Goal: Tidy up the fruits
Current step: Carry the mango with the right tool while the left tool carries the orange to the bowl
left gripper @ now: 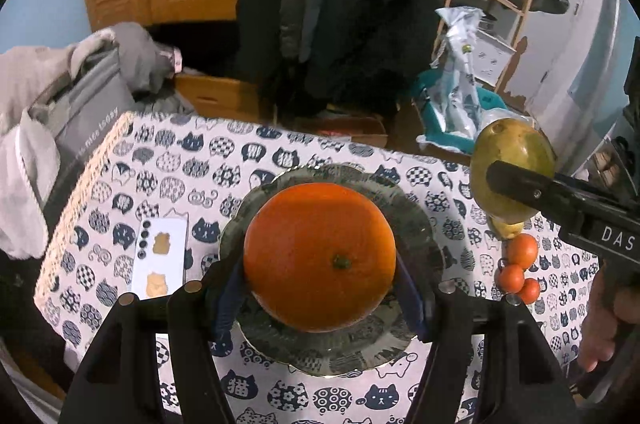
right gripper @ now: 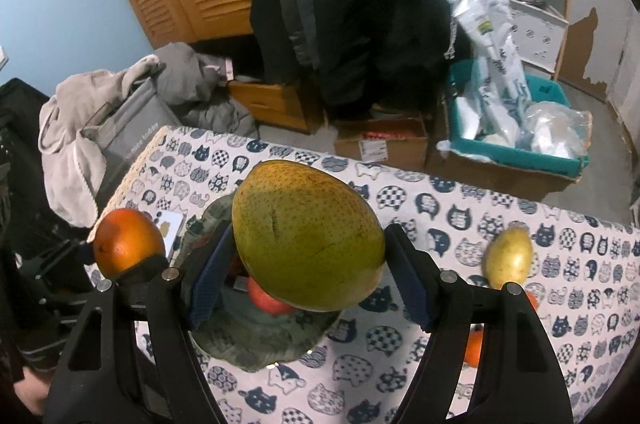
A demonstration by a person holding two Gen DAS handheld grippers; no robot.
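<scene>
A large orange sits between the blue pads of my left gripper, shut on it just above a dark green patterned plate. My right gripper is shut on a big green-yellow mango, held over the same plate. A red fruit lies on the plate under the mango. In the right wrist view the orange hangs at the left. The mango shows at the right edge of the left wrist view.
The table wears a cat-print cloth. Small tangerines and a yellow fruit lie to the right of the plate, and a white phone to its left. Boxes, a teal bin and clothes stand beyond the far edge.
</scene>
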